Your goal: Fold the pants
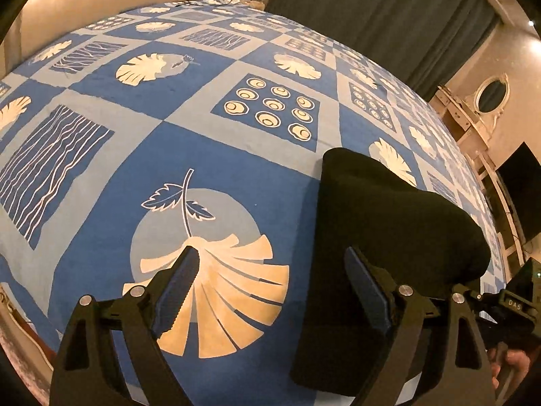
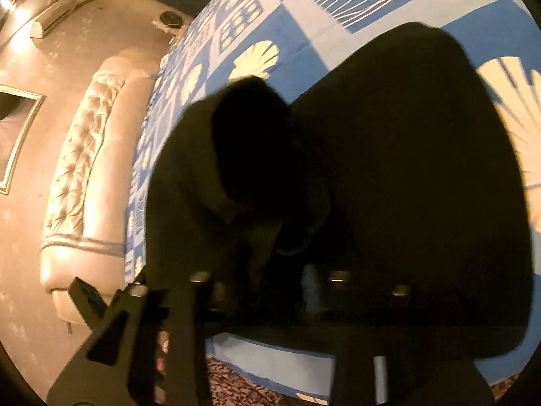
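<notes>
The black pants (image 1: 378,237) lie folded in a compact stack on the blue patterned bedspread (image 1: 203,149), at the right of the left wrist view. My left gripper (image 1: 270,280) is open and empty, its right finger (image 1: 368,287) at the stack's left edge. In the right wrist view the pants (image 2: 405,169) fill most of the frame, with a raised bunched part (image 2: 250,142) at the left. My right gripper (image 2: 267,287) sits low against the dark cloth; its fingers are hard to make out.
A padded cream headboard (image 2: 84,169) runs along the bed's far side. Dark curtains (image 1: 372,6), a cream dresser with an oval mirror (image 1: 490,94) and a dark screen (image 1: 520,186) stand beyond the bed. Patterned carpet (image 2: 243,382) lies below the bed edge.
</notes>
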{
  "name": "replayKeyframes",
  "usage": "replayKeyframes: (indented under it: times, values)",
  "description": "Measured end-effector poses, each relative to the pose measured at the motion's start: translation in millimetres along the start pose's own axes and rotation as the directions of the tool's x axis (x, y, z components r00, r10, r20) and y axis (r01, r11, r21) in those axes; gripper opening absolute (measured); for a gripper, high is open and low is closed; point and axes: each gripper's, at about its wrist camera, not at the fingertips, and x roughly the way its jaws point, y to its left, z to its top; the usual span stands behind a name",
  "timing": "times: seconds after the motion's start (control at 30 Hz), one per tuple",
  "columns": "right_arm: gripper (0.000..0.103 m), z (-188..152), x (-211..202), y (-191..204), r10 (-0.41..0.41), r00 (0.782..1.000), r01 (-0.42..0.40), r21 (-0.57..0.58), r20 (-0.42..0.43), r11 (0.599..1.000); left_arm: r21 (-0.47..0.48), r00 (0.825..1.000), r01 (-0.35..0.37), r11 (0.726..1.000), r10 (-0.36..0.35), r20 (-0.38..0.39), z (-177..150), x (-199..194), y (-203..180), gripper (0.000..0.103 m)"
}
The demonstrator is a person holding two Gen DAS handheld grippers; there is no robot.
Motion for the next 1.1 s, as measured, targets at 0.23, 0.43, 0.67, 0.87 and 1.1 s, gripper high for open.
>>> replayKeyframes:
  times: [0.23, 0.43, 0.67, 0.87, 1.1]
  values:
    - [0.016, 1, -59, 12, 0.054, 0.993, -0.043, -0.103, 0.107, 0.994, -0.001, 0.998, 0.059, 0.998, -0.059, -0.004, 0, -3, -5, 0.086]
    - [0.016, 3, -107, -22, -0.004, 0.982, 0.02, -0.086, 0.189, 0.996, 0.03, 0.993, 0.116, 0.993, -0.115, -0.026, -5, -3, -22, 0.086]
    - [0.015, -2, -97, -82, -0.016, 0.987, 0.012, 0.024, 0.158, 1.0, 0.036, 0.984, 0.159, 0.987, -0.155, -0.082, -19, 9, -35, 0.086]
    - [0.065, -9, -118, -94, 0.023, 0.979, -0.04, 0.081, 0.203, 0.996, 0.022, 0.979, 0.164, 0.986, -0.16, -0.126, -30, 24, -33, 0.086]
    - [0.074, -25, -107, -117, 0.094, 0.984, -0.117, 0.156, 0.149, 0.981, -0.022, 0.964, 0.233, 0.972, -0.234, -0.127, -31, 27, -26, 0.086]
